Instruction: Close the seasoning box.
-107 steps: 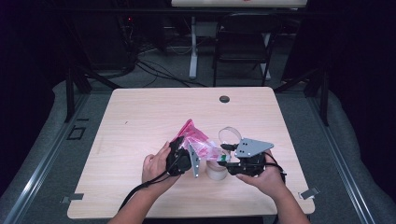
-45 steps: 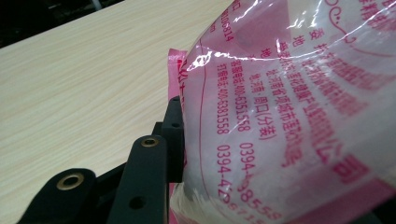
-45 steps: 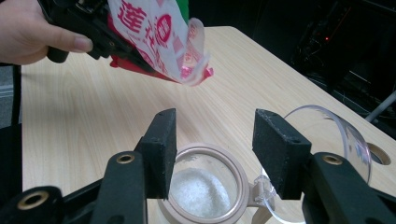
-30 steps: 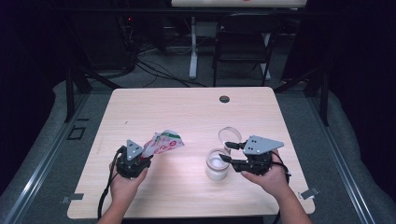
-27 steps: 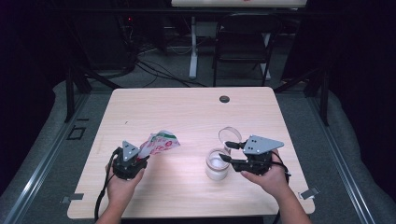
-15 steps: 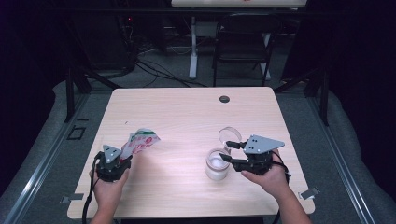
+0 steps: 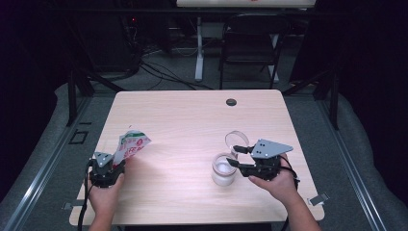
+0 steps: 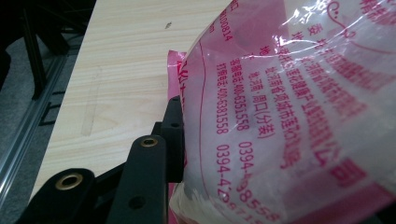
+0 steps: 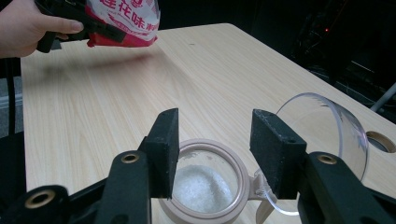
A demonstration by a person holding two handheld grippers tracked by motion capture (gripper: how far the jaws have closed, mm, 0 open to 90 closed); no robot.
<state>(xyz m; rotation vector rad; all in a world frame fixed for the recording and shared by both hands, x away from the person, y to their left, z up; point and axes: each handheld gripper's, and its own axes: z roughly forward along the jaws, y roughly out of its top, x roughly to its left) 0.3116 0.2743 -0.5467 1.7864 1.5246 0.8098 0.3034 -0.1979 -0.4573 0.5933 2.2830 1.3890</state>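
While the person's left hand sits low at the near left corner of the wooden table, the left gripper it holds points away up the table, its jaws clamped on the bottom of a plastic seasoning bag. The bag stands tilted above the tabletop. In the left gripper view the bag is glossy, crinkled film, clear in the middle with pink edges and pink printed characters and numbers, and white grains lie heaped in its lower corner. One black jaw presses flat against the film.

Near the right edge, the right hand holds the right gripper level, pointing left. Its jaws stand apart and grip nothing; they hover just over the hinge side of a small round jar. In the right gripper view the jar has a beige rim and holds a layer of white granules. Its clear, round hinged lid is swung open and stands upright behind the rim. The jaw pads are blocky and matt black.
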